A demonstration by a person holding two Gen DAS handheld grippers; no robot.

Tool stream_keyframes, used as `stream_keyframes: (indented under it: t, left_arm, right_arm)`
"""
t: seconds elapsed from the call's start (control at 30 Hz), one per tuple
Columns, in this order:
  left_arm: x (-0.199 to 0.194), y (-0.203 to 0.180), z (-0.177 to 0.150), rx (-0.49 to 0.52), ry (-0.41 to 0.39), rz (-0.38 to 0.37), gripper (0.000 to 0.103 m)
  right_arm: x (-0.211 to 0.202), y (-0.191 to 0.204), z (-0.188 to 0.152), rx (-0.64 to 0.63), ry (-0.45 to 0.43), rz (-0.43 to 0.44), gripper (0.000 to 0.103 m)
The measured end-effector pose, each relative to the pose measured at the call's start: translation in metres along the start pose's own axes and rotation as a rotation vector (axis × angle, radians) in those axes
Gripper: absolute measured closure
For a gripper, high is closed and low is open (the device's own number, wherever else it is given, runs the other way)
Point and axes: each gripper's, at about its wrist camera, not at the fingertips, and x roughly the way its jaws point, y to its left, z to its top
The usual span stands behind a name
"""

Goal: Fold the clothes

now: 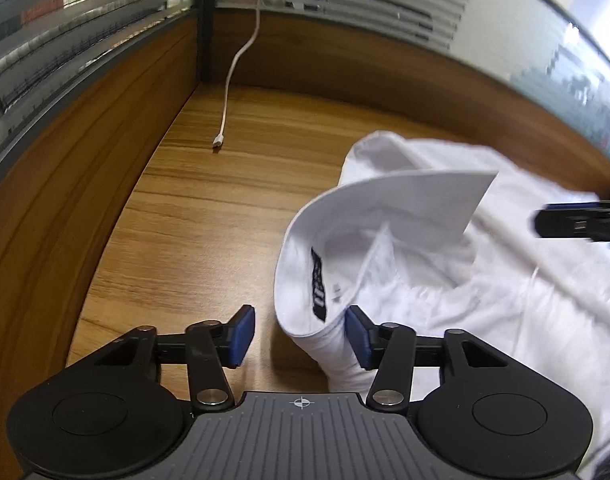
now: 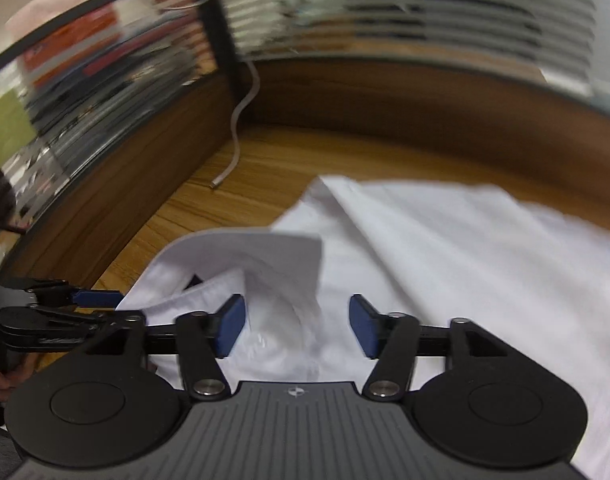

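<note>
A white collared shirt (image 1: 505, 288) lies crumpled on the wooden desk (image 1: 193, 208), its collar (image 1: 405, 196) standing up and a dark neck label (image 1: 319, 292) showing inside. My left gripper (image 1: 299, 336) is open at the collar's near edge; the fabric reaches into the gap and lies against the right pad, while the left pad stands over bare wood. My right gripper (image 2: 297, 326) is open above the shirt (image 2: 445, 248) just below the collar (image 2: 257, 252), with loose cloth beneath its jaws. Each gripper shows in the other's view: the right gripper (image 1: 577, 220) at the right edge, the left gripper (image 2: 97, 300) at the left.
A white charging cable (image 1: 233, 76) hangs from the corner and ends on the desk left of the shirt. Wooden partition walls (image 1: 85, 140) with striped glass above close the desk at left and back. A hand (image 2: 1, 380) holds the left gripper's grip.
</note>
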Motion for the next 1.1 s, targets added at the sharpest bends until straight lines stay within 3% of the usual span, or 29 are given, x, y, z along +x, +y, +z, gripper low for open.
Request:
stream_keyframes:
  t: [0.13,0.33,0.53,0.6,0.77,0.8,1.0,1.03,1.1]
  left_arm:
    - [-0.006,0.018,0.008,-0.141,-0.064,-0.083,0.032]
    - [0.017,0.026,0.028,-0.171,-0.063,-0.077,0.034]
    - [0.045,0.025,0.04,-0.139,-0.038,-0.119,0.053]
    - [0.053,0.027,0.042,-0.144,-0.033,-0.149,0.054]
    - [0.067,0.022,0.052,-0.098,-0.008,-0.215,0.08]
    - [0.069,0.019,0.053,-0.076,-0.005,-0.231,0.081]
    - [0.073,-0.005,0.051,0.079,0.03,-0.354,0.086]
    - [0.075,-0.007,0.05,0.087,0.039,-0.366,0.086]
    - [0.078,-0.009,0.048,0.101,0.053,-0.388,0.086]
  right_arm:
    - [0.026,0.001,0.023,-0.102,0.016,0.007,0.038]
    - [0.065,-0.007,0.042,-0.174,0.016,0.048,0.038]
    - [0.097,-0.008,0.049,-0.266,0.064,0.161,0.04]
    - [0.103,-0.009,0.051,-0.293,0.062,0.214,0.041]
    - [0.116,-0.005,0.058,-0.398,0.08,0.309,0.047]
    - [0.118,-0.003,0.06,-0.423,0.088,0.328,0.048]
    - [0.126,-0.015,0.071,-0.437,0.16,0.462,0.079]
    - [0.127,-0.019,0.073,-0.434,0.169,0.475,0.093]
    - [0.129,-0.03,0.078,-0.409,0.203,0.504,0.099]
